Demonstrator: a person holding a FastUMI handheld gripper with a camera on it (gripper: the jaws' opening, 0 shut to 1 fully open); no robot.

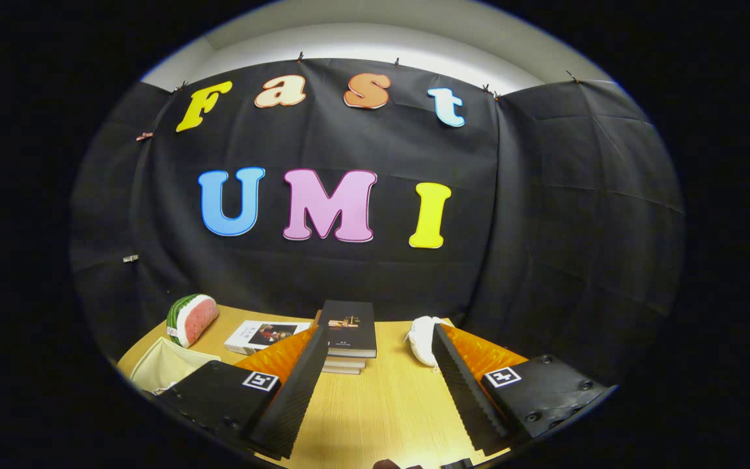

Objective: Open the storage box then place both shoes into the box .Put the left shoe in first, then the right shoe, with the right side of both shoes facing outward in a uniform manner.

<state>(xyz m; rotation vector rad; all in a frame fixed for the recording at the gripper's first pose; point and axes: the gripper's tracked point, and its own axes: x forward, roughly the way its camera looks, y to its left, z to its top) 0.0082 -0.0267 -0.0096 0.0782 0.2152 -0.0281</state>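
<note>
The hand-held gripper [375, 384] hovers over the bench [381, 410] with its fingers spread wide and nothing between them — only bare wood lies there. Just beyond the right finger lies a white shoe [422, 340]. A stack of books [347, 335] sits ahead, between the fingers' tips, near the bench's far edge.

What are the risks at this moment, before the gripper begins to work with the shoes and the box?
1. The gripper is open over bare table, holding nothing. The white shoe lies partly behind the right finger, so a blind approach may knock it.
2. A stack of books stands just ahead of the fingers; moving straight forward could push it.
3. The pale container sits close outside the left finger and might be bumped on turning.
</note>
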